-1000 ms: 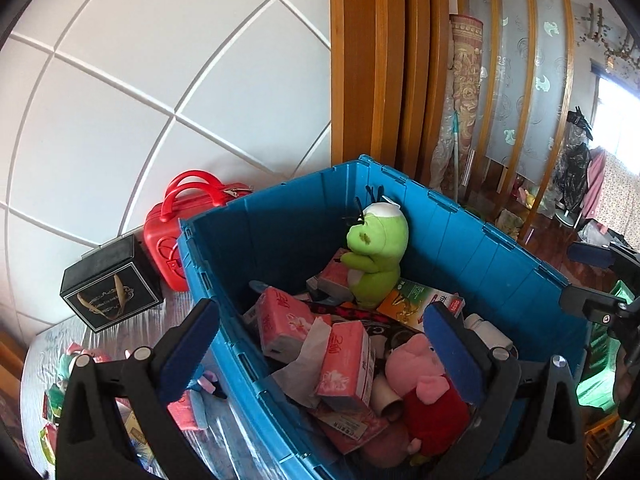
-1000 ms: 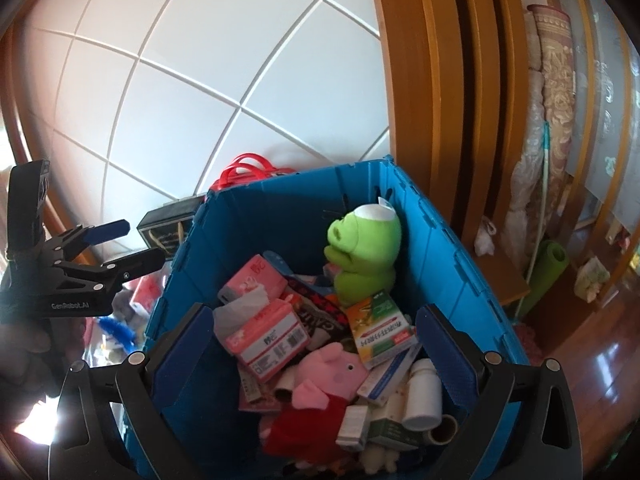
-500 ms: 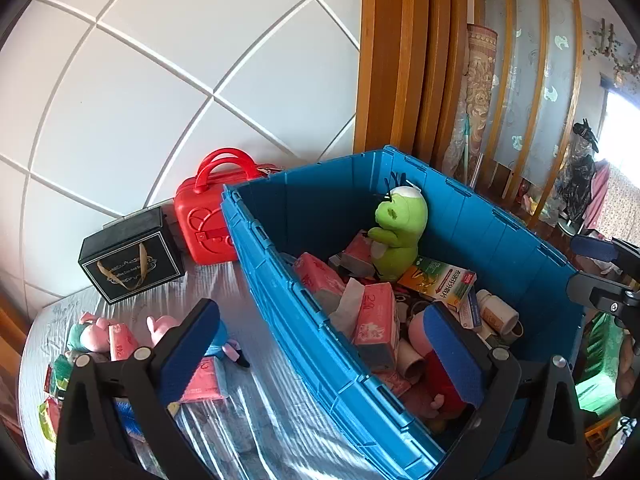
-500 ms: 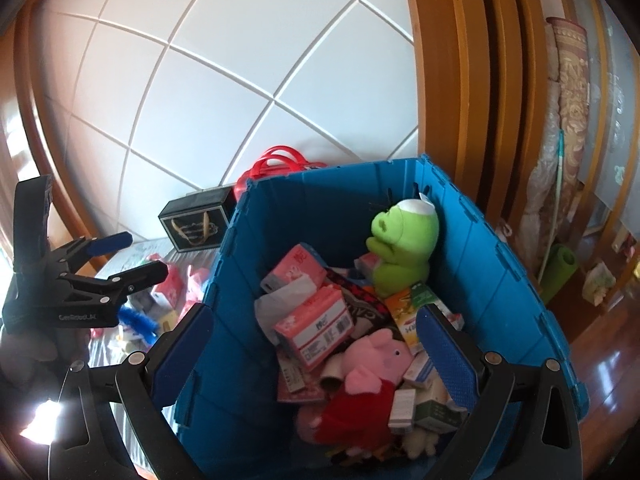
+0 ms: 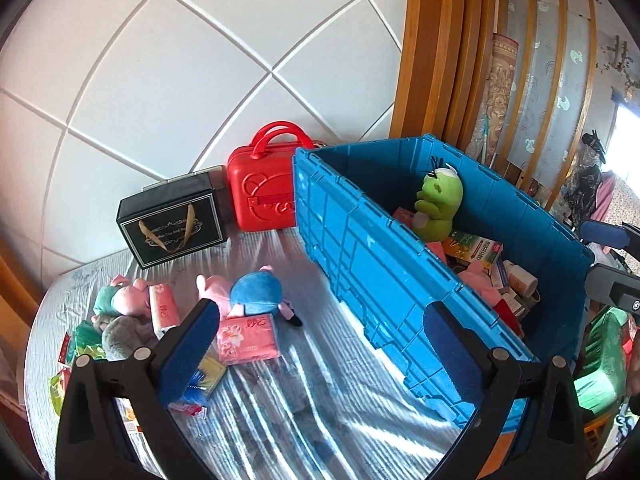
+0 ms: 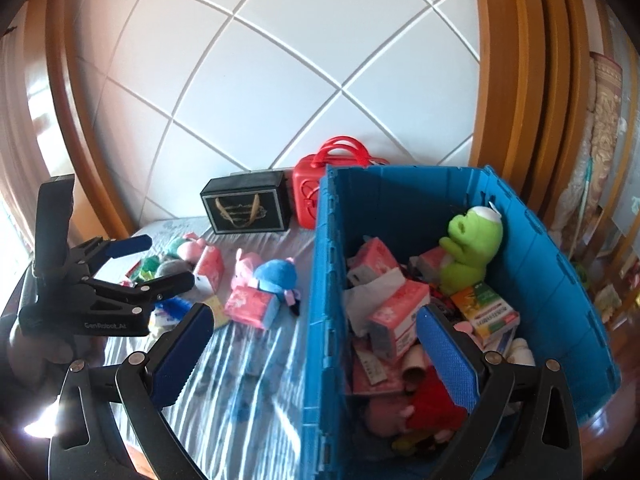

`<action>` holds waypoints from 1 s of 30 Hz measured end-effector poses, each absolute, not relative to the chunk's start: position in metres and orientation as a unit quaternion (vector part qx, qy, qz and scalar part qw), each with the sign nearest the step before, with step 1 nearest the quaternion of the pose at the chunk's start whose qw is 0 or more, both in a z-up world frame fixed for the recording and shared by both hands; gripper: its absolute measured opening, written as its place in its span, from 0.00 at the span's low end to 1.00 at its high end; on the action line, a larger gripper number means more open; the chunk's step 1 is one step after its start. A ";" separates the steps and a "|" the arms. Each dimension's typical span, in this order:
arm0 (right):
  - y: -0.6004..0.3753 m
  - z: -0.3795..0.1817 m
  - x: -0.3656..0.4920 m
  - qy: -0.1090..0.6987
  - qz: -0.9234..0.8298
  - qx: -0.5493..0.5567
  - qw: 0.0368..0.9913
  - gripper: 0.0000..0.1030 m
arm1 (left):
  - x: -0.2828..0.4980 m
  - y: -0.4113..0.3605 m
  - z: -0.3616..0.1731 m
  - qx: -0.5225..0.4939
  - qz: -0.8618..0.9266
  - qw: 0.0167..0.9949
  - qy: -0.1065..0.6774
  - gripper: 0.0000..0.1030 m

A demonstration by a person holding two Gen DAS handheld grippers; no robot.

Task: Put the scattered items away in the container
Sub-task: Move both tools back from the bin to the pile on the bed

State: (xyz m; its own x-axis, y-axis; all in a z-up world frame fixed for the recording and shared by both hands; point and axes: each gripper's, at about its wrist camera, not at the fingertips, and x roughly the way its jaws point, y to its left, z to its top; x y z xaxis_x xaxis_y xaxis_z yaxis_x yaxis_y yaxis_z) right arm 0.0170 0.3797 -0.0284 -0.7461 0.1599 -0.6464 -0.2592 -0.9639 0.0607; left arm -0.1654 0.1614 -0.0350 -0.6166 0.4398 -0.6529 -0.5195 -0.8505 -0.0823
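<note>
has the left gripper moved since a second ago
Yes. In its own view the blue crate has slid right, so the open left gripper swung left, off the crate toward the toys on the table.

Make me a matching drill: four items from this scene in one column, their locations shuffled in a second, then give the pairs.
Items
1. green frog plush toy
2. pink tissue pack
3. red plastic carry case
4. black gift box with gold ribbon

Places
A. table, leftmost against the tiled wall
B. inside the blue plastic crate
C. table, touching the crate's far corner
D. lying flat mid-table by the pig plush

Pairs: 1-B, 2-D, 3-C, 4-A
</note>
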 end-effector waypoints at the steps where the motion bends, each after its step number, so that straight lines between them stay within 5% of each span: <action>1: 0.370 -0.029 0.013 0.073 0.932 -0.339 0.110 1.00 | -0.166 0.151 -0.037 -0.348 0.898 0.265 0.056 1.00; 11: 0.285 -0.054 -0.030 0.059 0.932 -0.349 0.079 1.00 | -0.170 0.061 -0.073 -0.370 0.899 0.225 0.062 1.00; 30: 0.197 -0.190 -0.124 0.055 0.911 -0.408 0.008 1.00 | -0.187 -0.067 -0.223 -0.443 0.883 0.134 0.071 1.00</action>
